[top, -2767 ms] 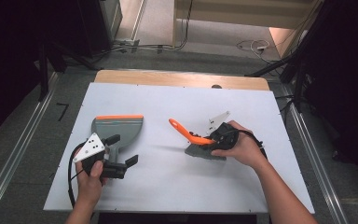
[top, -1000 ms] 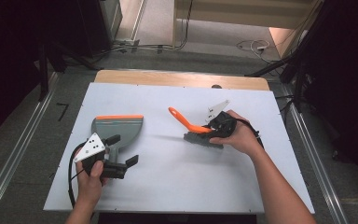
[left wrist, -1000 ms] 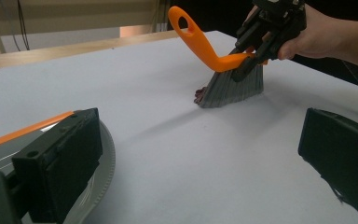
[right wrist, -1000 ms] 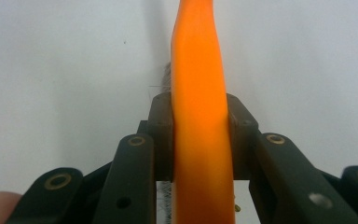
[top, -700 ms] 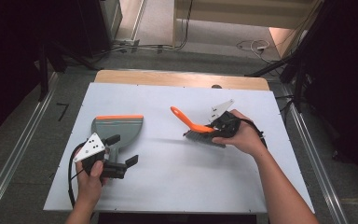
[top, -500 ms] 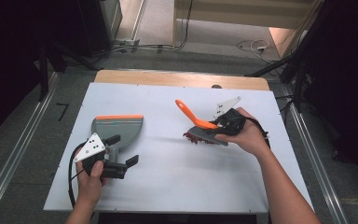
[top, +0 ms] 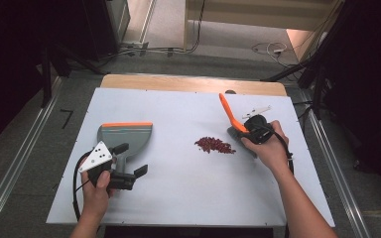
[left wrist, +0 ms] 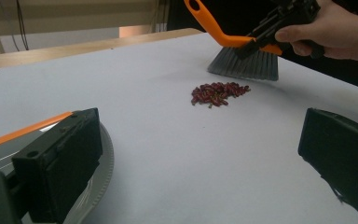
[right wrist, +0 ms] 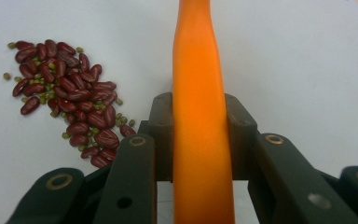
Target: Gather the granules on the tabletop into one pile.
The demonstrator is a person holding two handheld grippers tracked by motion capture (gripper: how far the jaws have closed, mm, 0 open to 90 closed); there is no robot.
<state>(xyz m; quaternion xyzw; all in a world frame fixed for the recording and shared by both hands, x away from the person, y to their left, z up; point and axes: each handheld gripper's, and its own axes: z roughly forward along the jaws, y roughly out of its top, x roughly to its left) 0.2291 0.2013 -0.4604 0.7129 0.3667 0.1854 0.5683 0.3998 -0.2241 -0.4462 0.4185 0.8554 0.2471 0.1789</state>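
Gripping orange plastic handle of grey-bristled hand brush [top: 235,125], right gripper [top: 252,130] jaws clamped tight, bristles just right of dark red bean pile [top: 215,145], ready for sweep. Left gripper [top: 129,161] jaws apart, empty, beside grey dustpan with orange edge [top: 125,136], well left of pile, waiting as target.

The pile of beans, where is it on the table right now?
In the high view the pile of beans lies right of centre, just left of the brush, apart from the dustpan.

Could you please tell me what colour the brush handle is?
The brush handle is bright orange, and it shows best in the right gripper view.
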